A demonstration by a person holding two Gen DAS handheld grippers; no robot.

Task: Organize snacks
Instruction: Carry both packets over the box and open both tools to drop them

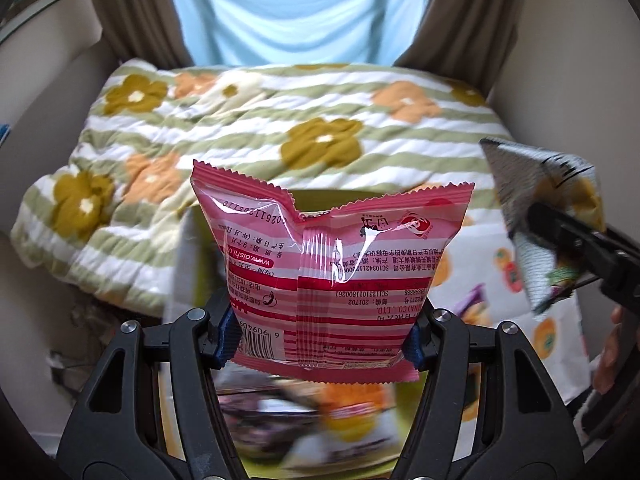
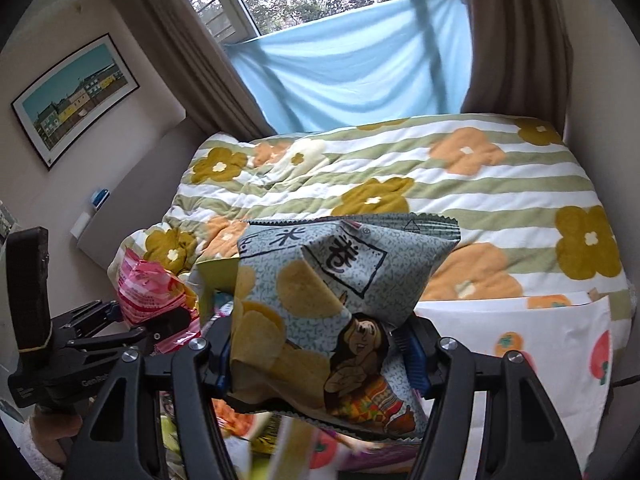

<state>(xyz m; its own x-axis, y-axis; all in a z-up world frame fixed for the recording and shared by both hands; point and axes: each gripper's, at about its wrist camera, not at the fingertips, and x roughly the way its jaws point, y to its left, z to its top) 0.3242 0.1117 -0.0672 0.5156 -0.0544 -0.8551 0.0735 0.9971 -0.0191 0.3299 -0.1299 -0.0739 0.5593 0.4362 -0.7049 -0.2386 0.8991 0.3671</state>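
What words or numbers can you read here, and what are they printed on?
Pink bag, held upside down in the left gripper: "www.oishi.c", cut off.
Pink bag: "201702".
Pink bag: "CO., LTD."
Pink bag barcode: "6 909409", partly hidden; the remaining small print is unclear.
Chip bag in the right gripper: "米".
Left gripper body: "Geo Rob", cut off.

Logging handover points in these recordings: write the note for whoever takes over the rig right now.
Left tool: shut on the pink pack, held up over the bed.
Right tool: shut on the grey chip bag, also in the air.
Below both, more snacks lie blurred; a white fruit-print cloth is at the right.
Done: both packs picked up.
Left: set each down in its place; where that is I cannot tell from these views.
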